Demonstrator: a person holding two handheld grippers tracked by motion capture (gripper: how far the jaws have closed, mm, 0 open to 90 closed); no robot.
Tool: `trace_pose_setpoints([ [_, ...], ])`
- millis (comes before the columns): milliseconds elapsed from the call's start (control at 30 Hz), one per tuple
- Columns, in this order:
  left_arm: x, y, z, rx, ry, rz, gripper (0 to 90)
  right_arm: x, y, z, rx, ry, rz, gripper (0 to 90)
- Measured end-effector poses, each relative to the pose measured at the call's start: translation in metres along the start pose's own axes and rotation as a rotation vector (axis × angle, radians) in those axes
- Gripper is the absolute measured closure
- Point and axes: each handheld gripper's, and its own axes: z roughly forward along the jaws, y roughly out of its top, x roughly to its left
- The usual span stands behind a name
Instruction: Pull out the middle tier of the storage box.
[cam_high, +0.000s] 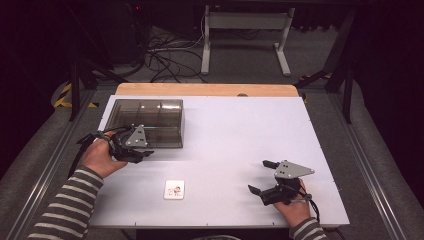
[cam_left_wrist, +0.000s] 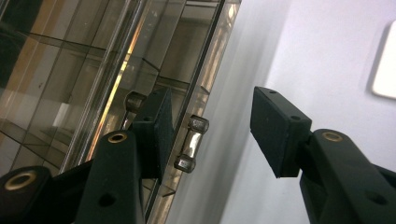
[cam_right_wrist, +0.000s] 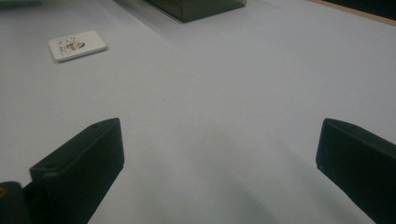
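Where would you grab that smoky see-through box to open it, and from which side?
Best guess: the small clear handle on the smoky box's near front wall. It stands off the wall as a short bar, so the jaws can close across it. Come from the person's side, as the left gripper does, one jaw either side of it.

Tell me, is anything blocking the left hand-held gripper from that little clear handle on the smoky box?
Nothing visible does. In the left gripper view the clear handle on the smoky plastic box sits in the gap of the left hand-held gripper, right beside one pad; the other pad stands apart, so the jaws are open around it.
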Motion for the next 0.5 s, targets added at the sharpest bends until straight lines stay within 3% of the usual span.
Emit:
trace_pose_setpoints([
  [500,-0.002,0.002,0.013,0.045,0.044,0.047,51.6,0.000,0.000,0.000,-0.001,0.006,0.000,1.7],
])
